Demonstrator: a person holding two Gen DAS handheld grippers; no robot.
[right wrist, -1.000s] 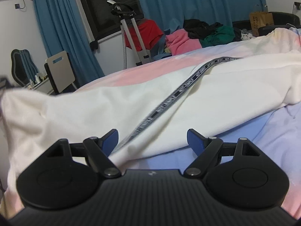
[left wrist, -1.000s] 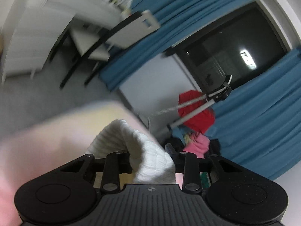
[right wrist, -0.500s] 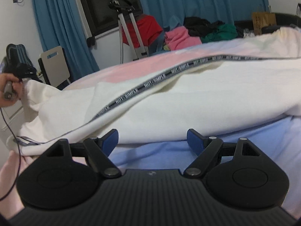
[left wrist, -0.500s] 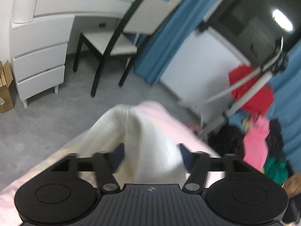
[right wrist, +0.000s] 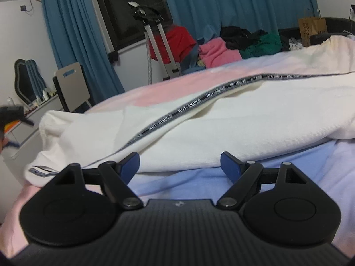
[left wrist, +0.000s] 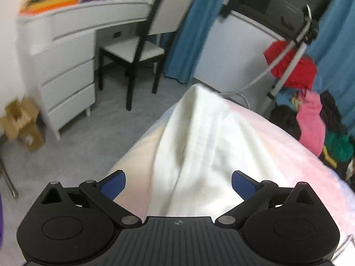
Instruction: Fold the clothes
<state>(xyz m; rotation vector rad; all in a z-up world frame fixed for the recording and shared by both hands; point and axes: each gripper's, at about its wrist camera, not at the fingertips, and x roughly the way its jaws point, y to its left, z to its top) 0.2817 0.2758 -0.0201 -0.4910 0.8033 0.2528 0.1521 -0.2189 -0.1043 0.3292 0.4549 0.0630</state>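
Both grippers point(left wrist: 176, 182) point(right wrist: 180, 163) gape; garment point(right wrist: 221, 119) seemingly free.

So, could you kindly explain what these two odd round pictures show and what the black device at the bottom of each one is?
No robot here: a person holds a two-finger tool in each hand, and a wide-angle camera on each tool looks out along its blue-tipped jaws. The black shape is the tool itself. One picture comes from the left gripper, the other from the right gripper. Both stand open and hold nothing. On the bed, with its pink and blue sheet, lies a cream white garment with a dark lettered stripe, waiting to be folded. Behind are a chair, a white desk and a pile of clothes by blue curtains.
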